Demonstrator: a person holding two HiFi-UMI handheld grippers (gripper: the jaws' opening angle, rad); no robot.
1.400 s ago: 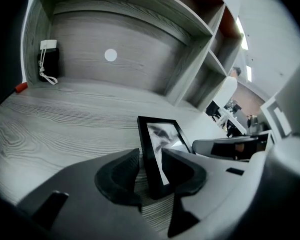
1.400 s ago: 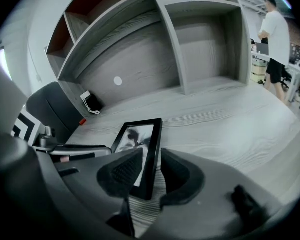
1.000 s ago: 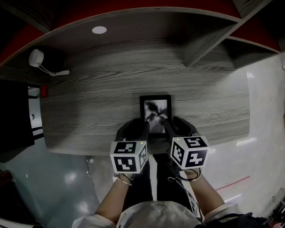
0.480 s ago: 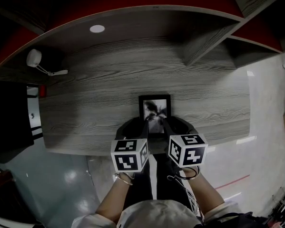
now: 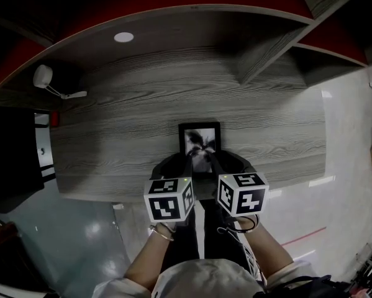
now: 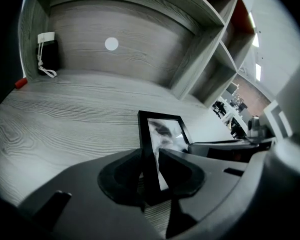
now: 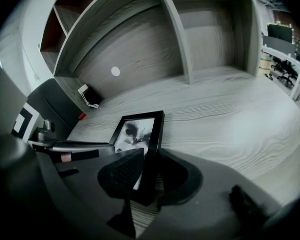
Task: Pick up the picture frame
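One tabletop (image 5: 111, 117): grey wood grain, backed by shelving. It carried the frame close to its near edge, about midway along, within easy reach of the person.
Picture frame (image 5: 200, 143): black and portrait-shaped. Its long axis ran from the near edge toward the back edge, with the picture face turned up toward the head camera. Whether it lay flat or leaned back I could not tell.
Left claw (image 6: 148, 156): pointed steeply down at the frame's left side rail. Its jaws had just been closing with that rail between them, and the pads appeared to meet it on both faces.
Right claw (image 7: 148, 154): pinched the right side rail near the bottom corner, mirroring the left.
Reason for the hold: probably one claw per long side so the thin frame would rise level without twisting. Both gripped low because that end lay nearest.
Small white device (image 5: 44, 76): far left corner, well apart from the frame.
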